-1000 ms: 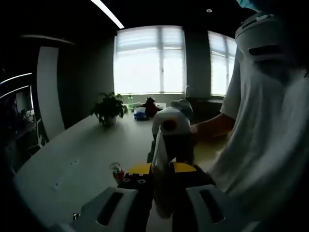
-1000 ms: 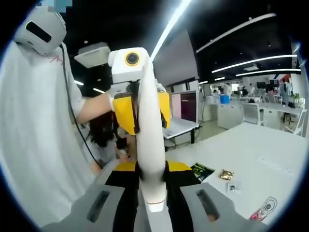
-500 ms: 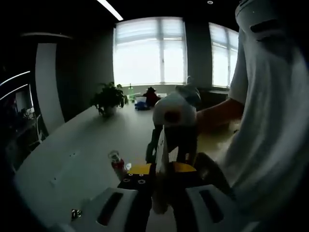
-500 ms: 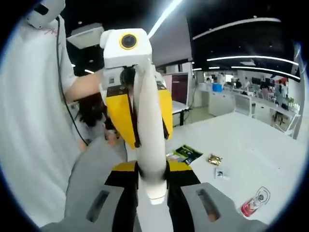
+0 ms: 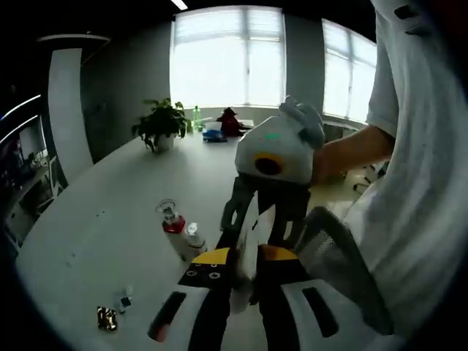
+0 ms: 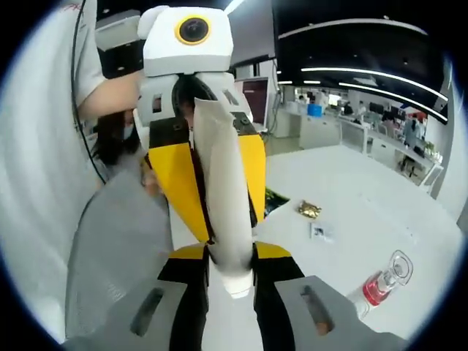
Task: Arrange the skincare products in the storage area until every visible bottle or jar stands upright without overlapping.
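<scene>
I am holding one white tube between both grippers. In the right gripper view the right gripper is pinching the tube's lower end with its jaws pressed against it, while the left gripper is facing me with the tube's flat crimped end reaching up into it. In the left gripper view the left gripper is clamping the tube edge-on, and the right gripper is hanging just beyond it, gripped by a person's hand.

On the white worktop I am counting one clear bottle with red contents, lying over with its round cap toward me. In the left gripper view that bottle is touching a second, pale bottle. I am also seeing one gold wrapper, one small white packet beside it, and one dark green packet. One potted plant is standing far down the worktop.
</scene>
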Motion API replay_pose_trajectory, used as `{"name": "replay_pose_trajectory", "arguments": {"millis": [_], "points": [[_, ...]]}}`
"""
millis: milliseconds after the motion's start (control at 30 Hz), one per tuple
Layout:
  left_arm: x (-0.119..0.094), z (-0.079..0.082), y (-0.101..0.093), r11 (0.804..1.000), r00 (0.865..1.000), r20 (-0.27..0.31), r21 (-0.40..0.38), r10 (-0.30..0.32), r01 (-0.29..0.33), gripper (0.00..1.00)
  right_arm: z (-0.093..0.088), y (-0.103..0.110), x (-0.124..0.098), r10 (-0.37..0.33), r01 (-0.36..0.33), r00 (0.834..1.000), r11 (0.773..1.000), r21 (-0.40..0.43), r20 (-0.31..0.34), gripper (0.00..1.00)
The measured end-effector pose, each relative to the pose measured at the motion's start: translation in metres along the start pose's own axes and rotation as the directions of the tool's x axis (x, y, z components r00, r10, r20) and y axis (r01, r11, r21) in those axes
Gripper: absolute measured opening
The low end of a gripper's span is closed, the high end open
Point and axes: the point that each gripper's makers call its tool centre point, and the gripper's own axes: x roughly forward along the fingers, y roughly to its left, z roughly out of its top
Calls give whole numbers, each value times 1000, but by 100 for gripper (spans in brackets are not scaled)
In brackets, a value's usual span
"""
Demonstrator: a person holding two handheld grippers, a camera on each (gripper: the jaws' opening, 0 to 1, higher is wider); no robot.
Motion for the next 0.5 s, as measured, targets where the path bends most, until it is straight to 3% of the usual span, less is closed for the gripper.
{"name": "replay_pose_trajectory", "arguments": {"millis": [500], "points": [[37,-54,21,998,994,-107,53,23,-17,15,-50,-26,20,-89,92,993,995,39,-74,22]]}}
